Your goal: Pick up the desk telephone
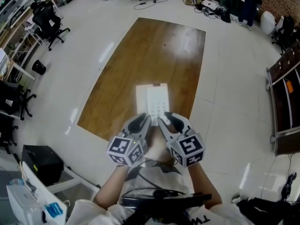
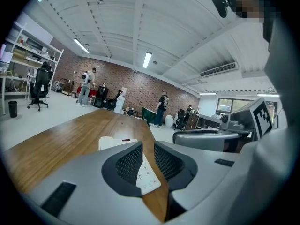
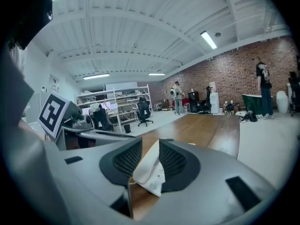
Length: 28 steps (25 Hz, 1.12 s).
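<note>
Head view. Looks steeply down on a wooden table (image 1: 154, 50) with a white telephone (image 1: 152, 100) lying flat on it, just ahead of both grippers. Shows the left gripper (image 1: 142, 122) and the right gripper (image 1: 168, 121) side by side, tips angled toward each other over the telephone's near edge and covering it. Cannot tell from here whether either tip touches it.

Left gripper view. Looks along the left gripper (image 2: 148, 154), jaws only narrowly apart. Catches the telephone (image 2: 146, 176) through that slit, keys up, below and beyond the tips, with more of its white body showing past the left-hand jaw. Grips nothing between the jaws. Shows the table (image 2: 70, 135) stretching away ahead.

Right gripper view. Looks along the right gripper (image 3: 151, 156), jaws likewise set to a narrow gap. Shows a white corner of the telephone (image 3: 149, 171) filling the lower part of that gap, partly behind the right-hand jaw. Cannot tell whether the jaws press on it. Shows the table (image 3: 206, 130) running on ahead of the tips.
</note>
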Each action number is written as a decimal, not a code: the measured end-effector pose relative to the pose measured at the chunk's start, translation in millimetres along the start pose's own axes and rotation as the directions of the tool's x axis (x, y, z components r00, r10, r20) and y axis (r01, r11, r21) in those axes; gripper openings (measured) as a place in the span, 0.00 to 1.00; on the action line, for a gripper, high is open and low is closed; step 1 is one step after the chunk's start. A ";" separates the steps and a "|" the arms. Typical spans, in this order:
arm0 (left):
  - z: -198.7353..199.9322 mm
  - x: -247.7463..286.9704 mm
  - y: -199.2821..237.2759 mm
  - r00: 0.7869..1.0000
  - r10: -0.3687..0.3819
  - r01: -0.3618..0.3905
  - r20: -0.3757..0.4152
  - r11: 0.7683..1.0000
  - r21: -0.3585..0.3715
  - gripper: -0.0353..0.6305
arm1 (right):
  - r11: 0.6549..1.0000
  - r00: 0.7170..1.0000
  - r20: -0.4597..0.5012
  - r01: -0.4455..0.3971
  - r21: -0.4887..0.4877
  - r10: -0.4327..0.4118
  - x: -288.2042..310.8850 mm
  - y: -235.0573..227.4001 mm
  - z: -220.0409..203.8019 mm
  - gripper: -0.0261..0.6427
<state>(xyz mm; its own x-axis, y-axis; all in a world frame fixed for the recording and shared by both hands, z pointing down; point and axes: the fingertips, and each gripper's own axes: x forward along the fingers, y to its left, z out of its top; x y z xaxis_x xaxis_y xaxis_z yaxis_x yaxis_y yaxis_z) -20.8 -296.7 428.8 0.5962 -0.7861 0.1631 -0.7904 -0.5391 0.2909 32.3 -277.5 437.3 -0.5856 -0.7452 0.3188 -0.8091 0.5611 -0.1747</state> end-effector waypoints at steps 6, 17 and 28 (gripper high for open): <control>-22.5 11.3 27.7 0.997 0.046 -0.049 -0.063 0.998 -0.039 0.30 | 1.000 0.998 -0.058 -0.005 0.024 0.006 17.6 -14.5 -18.0 0.34; -69.9 28.9 83.6 0.976 0.134 -0.152 -0.173 0.984 -0.096 0.40 | 0.991 0.982 -0.188 0.003 0.134 0.022 43.5 -49.4 -65.9 0.48; -106.6 44.5 115.4 0.972 0.053 -0.132 -0.227 0.929 -0.347 0.51 | 0.958 0.955 -0.282 0.000 0.288 0.085 68.3 -68.5 -111.0 0.54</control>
<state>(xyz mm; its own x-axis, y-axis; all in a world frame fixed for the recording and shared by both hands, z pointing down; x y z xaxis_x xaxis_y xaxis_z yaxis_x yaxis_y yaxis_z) -70.5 -361.7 570.1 0.5695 -0.7244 0.3885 -0.7639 -0.2919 0.5756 53.2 -326.8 574.5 -0.6148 -0.5625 0.5529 -0.7887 0.4338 -0.4356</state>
